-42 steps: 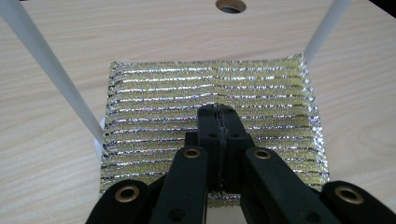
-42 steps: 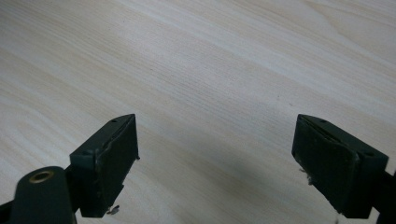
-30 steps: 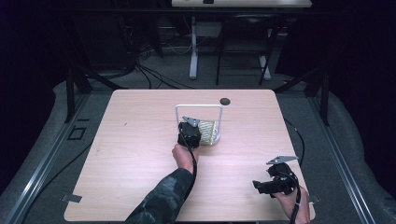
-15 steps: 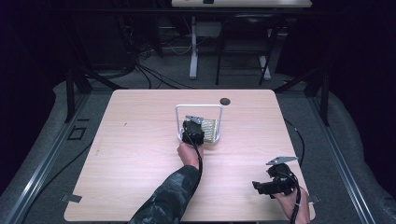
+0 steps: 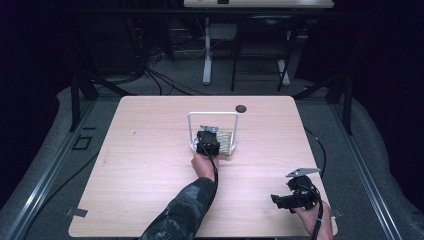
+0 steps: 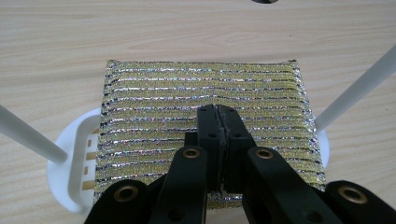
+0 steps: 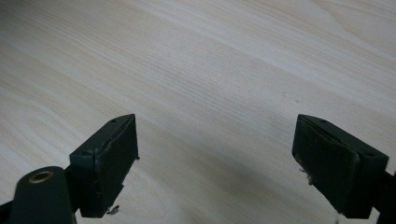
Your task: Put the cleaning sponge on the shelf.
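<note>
Fingers of left gripper [image 6: 218,116] pinched on sponge [image 6: 154,93], moved deeper into rack [image 5: 192,120].

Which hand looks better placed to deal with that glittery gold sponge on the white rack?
The left. Its claw is shut, right over the sponge on the white rack. The right claw rests open near the table's front corner, far away.

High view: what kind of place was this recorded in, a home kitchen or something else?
Most likely a lab or recording studio, not a kitchen. A lone wooden table stands on grey carpet in a dark room, loose cables run across the floor behind it, and metal rails flank it.
</note>
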`<state>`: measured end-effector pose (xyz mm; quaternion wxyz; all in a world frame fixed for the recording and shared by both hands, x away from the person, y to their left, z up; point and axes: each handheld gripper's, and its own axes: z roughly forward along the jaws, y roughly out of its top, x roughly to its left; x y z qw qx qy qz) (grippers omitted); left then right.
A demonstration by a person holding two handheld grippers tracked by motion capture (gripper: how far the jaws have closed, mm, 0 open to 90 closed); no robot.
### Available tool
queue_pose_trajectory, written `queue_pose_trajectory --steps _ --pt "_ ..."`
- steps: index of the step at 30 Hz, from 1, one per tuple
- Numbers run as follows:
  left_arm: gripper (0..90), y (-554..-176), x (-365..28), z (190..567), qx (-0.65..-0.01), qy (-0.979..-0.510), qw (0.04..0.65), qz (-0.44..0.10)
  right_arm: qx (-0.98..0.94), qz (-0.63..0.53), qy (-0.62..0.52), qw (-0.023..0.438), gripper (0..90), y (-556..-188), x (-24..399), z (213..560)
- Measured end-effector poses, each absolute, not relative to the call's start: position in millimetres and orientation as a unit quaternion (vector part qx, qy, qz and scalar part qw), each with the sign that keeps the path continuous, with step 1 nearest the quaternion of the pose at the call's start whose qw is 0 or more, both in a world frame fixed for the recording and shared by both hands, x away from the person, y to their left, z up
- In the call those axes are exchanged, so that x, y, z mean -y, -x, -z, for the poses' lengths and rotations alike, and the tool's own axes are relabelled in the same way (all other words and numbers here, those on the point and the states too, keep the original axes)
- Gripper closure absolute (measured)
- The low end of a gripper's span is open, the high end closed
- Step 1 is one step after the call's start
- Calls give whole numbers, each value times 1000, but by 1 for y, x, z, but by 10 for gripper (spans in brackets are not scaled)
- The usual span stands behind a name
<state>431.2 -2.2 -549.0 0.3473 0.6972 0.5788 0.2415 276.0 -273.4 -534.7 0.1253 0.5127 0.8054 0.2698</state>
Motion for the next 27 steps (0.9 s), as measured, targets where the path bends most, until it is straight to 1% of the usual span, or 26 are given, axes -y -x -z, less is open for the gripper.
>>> queue_pose_trajectory --steps 5,6,8,9,12,14,16,18,21,27 --pt "860 -432 2 549 -575 -700 348 -242 -805 -270 -513 125 137 -276 274 535" --pt "829 -431 2 549 -575 -699 350 -241 -805 -270 -513 125 137 -276 274 535" --pt "717 -431 2 549 -575 -700 348 -242 -805 -270 -513 125 137 -276 274 535" --pt "690 -431 2 549 -574 -701 347 -242 -805 -269 -513 125 138 -276 274 535" --pt "549 -429 3 548 -571 -704 338 -253 -805 -269 -513 125 138 -276 274 534" --pt "484 -429 1 548 -568 -708 333 -254 -806 -268 -513 124 137 -276 274 534" --pt "445 -427 -1 548 -564 -712 333 -252 -807 -267 -513 124 137 -276 274 534" --pt "434 -425 -3 548 -561 -714 335 -250 -807 -266 -512 124 138 -276 273 534" --pt "393 -423 -6 546 -554 -718 337 -253 -807 -266 -512 125 138 -276 273 534" --pt "321 -418 -11 542 -540 -727 349 -241 -808 -265 -511 125 138 -276 273 534"
